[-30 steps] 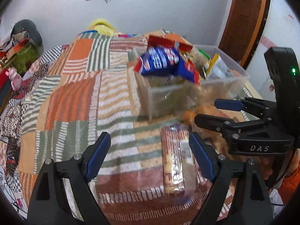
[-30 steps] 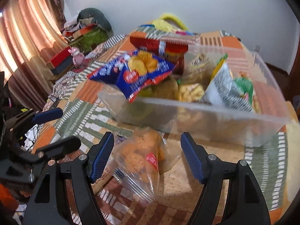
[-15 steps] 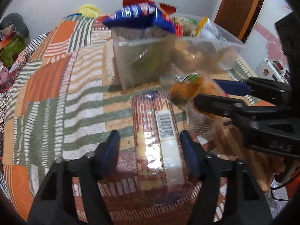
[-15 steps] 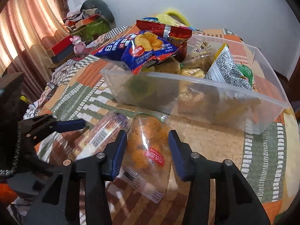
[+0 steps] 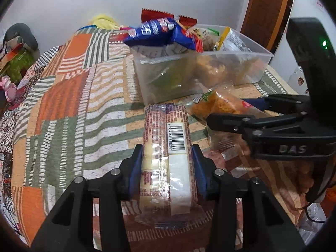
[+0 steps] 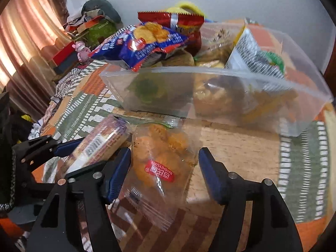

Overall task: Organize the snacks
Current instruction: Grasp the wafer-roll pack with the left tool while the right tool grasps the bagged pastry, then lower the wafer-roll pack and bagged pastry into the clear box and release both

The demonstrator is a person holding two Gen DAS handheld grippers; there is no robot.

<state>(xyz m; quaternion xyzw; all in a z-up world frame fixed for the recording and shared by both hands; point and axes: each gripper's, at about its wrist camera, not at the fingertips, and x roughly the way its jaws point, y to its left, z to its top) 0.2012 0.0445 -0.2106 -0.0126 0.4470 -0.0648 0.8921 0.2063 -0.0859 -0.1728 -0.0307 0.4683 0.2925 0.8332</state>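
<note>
A long clear biscuit pack with a barcode lies on the patchwork cloth; my left gripper is shut on it, both blue pads against its sides. It also shows in the right wrist view. Beside it lies a clear bag of orange snacks with a red label. My right gripper is open around this bag, its fingers on either side with a gap on the right. In the left wrist view the right gripper straddles the orange bag.
A clear plastic bin full of snack packs stands just behind, with a blue packet overhanging its rim; it also shows in the right wrist view. Curtains and clutter stand at the far left. A door is at the right.
Both grippers came down and forward onto the snacks. My left gripper closed on the biscuit pack. My right gripper moved around the orange snack bag and stays open.
</note>
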